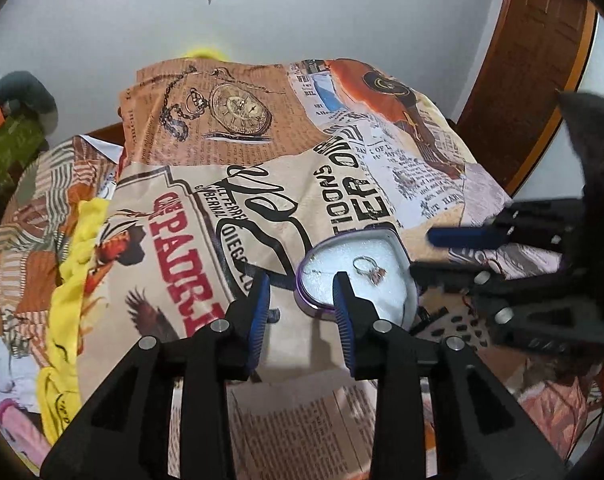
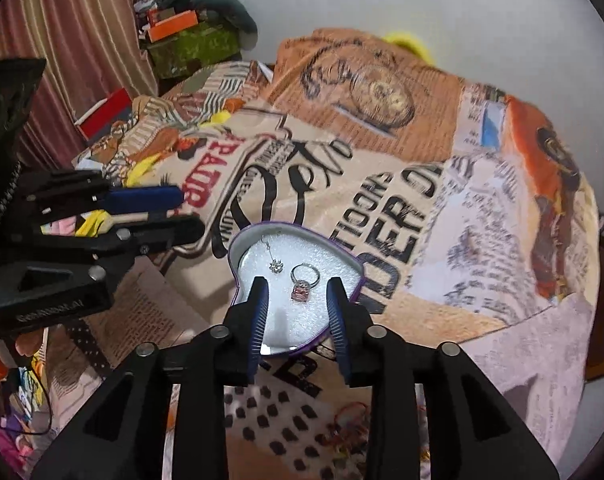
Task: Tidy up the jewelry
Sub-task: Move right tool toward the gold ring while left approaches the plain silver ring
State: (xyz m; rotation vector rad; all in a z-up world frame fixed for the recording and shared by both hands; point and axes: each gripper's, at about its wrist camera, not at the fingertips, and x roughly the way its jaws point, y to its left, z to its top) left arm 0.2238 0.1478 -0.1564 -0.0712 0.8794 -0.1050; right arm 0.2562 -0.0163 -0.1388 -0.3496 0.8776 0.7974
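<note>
A purple heart-shaped tin (image 1: 306,305) (image 2: 234,256) with white foam inside lies on the printed cloth. In it lie a silver ring with a pink stone (image 1: 370,269) (image 2: 303,286) and a small silver flower earring (image 2: 276,265). My left gripper (image 1: 302,290) is open and empty, its fingers astride the tin's left edge. My right gripper (image 2: 296,292) is open and empty, hovering over the tin with the ring between its fingertips. Each gripper also shows in the other's view, the right one (image 1: 441,252) beside the tin and the left one (image 2: 186,210) left of it.
The printed cloth (image 1: 302,184) (image 2: 441,220) covers a raised surface that drops off at its edges. A yellow cloth (image 1: 74,280) lies at the left. Boxes and clutter (image 2: 182,36) stand at the back left by a curtain. A wooden frame (image 1: 533,60) stands on the right.
</note>
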